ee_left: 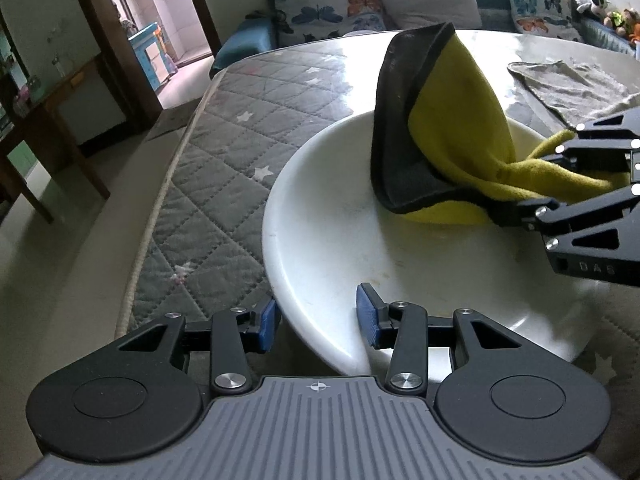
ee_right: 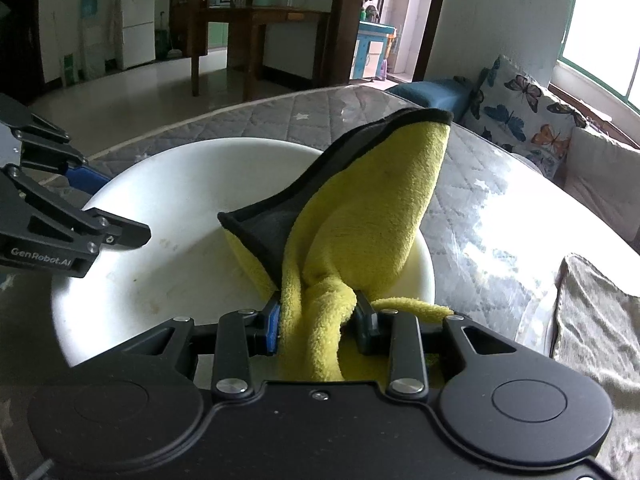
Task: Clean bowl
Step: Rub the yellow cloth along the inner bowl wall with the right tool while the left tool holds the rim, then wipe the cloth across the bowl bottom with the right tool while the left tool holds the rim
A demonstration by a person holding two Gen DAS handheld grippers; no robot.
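A wide white bowl (ee_left: 340,220) (ee_right: 180,184) sits on a quilted grey table cover. A cloth (ee_left: 460,120) (ee_right: 360,200), yellow on one side and dark grey on the other, stands bunched inside the bowl with one corner raised. My right gripper (ee_right: 316,320) (ee_left: 532,184) is shut on the cloth's lower folds at the bowl's right side. My left gripper (ee_left: 316,322) (ee_right: 112,208) is open and straddles the bowl's near rim, one blue pad (ee_left: 266,326) outside and the other inside. Faint smears show on the bowl's inner wall.
A crumpled grey cloth (ee_left: 572,84) (ee_right: 600,320) lies on the table to the right of the bowl. A sofa with butterfly cushions (ee_left: 332,0) (ee_right: 516,108) lines the far side. Past the table edge are the floor and a wooden table (ee_right: 256,20).
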